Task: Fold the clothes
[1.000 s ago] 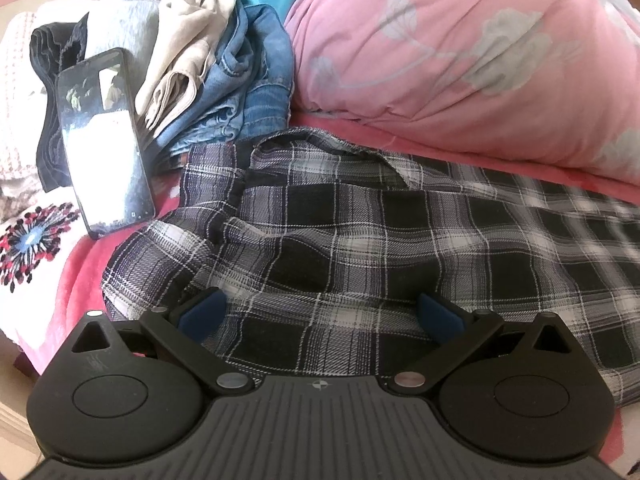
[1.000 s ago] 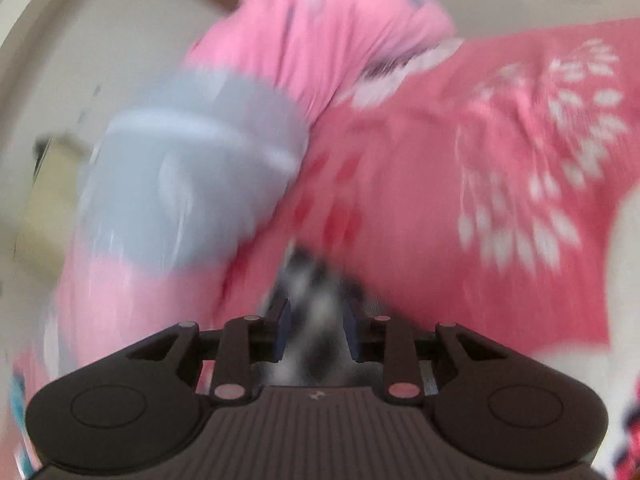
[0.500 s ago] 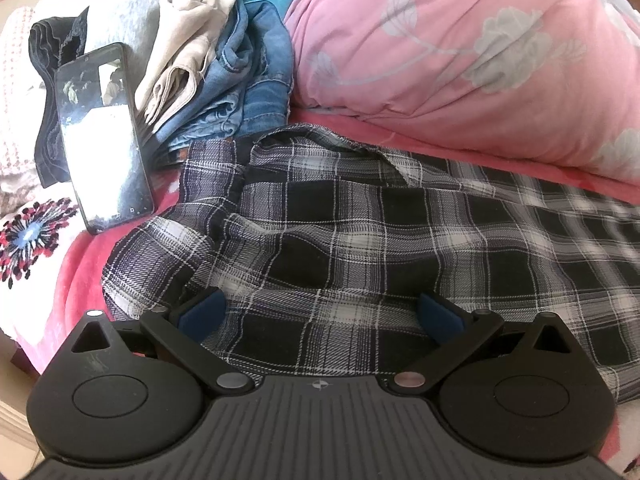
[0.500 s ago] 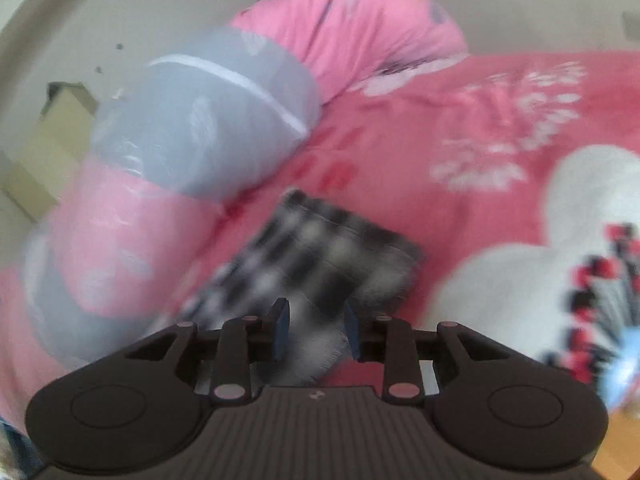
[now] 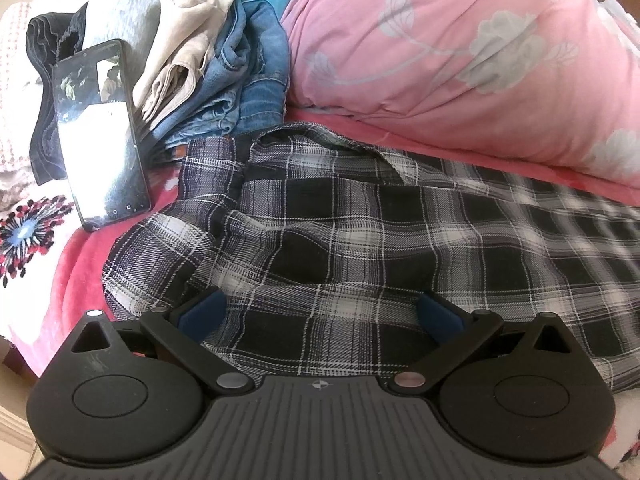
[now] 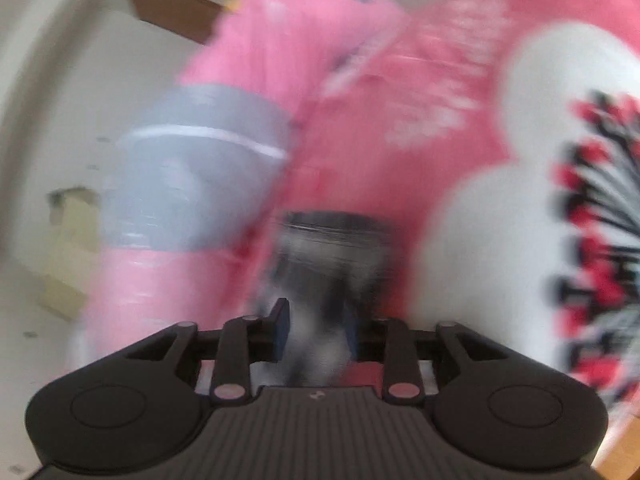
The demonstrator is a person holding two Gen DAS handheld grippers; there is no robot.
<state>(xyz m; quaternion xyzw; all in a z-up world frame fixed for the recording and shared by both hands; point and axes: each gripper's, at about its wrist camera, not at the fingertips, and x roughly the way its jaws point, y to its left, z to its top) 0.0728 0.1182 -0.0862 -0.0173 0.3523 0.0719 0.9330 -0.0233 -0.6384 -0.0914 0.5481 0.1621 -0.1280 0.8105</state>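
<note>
Plaid garment (image 5: 360, 240): black/white/grey check, woven, spread flat on the pink bedcover (image 5: 80, 256), directly ahead of and under the left gripper (image 5: 320, 314). Its near-left edge is rumpled, with a rolled fold ahead-left of the left pad. A waistband or collar-like opening gapes at the far edge, and the cloth runs off to the right. Left gripper: jaws wide apart, released, blue pads straddling the cloth with nothing pinched. Right gripper (image 6: 318, 326): view heavily motion-blurred; jaws closing, with a bunched end of the same plaid cloth (image 6: 332, 256) between the fingers. Pads look to be on the fabric, so I read it as grasping the garment. That end sticks up ahead of the fingers as a narrow grey/black wad. Ahead-left of the left gripper: a phone (image 5: 100, 132) leaning upright, screen lit, against a heap of clothes (image 5: 208, 60) of blue denim, beige, grey and a dark item. Ahead-right: a pink pillow with grey flower print (image 5: 460, 60), its lower edge just beyond the garment's far side. In the right view a pink-and-grey bolster (image 6: 192, 184) lies ahead-left of the fingers. The bedcover's white patch with a red/black burst print (image 6: 600, 240) is to the right, and a pale wall (image 6: 60, 80) behind on the left.
</note>
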